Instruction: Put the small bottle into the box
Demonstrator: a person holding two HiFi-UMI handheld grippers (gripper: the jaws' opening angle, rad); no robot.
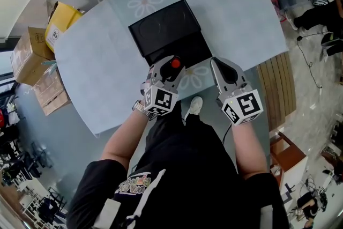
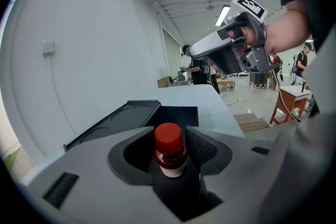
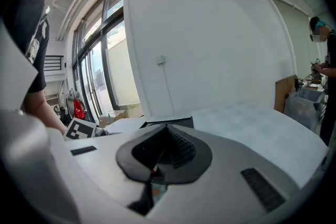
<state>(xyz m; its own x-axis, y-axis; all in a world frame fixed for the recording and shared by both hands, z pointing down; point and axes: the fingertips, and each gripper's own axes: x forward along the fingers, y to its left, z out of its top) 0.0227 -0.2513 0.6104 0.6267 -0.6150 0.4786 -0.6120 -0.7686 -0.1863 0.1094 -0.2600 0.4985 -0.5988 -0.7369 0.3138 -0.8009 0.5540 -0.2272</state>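
Small bottle [image 2: 170,150] between left fingers [image 2: 203,148] at open box [image 2: 126,118]

Box [image 1: 169,35] mid-table [image 1: 107,61]. Bottle [image 1: 175,63] at box's 6 o'clock edge, between left gripper [image 1: 171,65] jaws. Right gripper [image 1: 217,64] at bottle's 3 o'clock. Cartons [image 1: 32,51] off table, 9 o'clock.

Right tool [image 3: 167,132], jaws together, points toward the black box [image 3: 182,121] on the table [image 3: 262,123].
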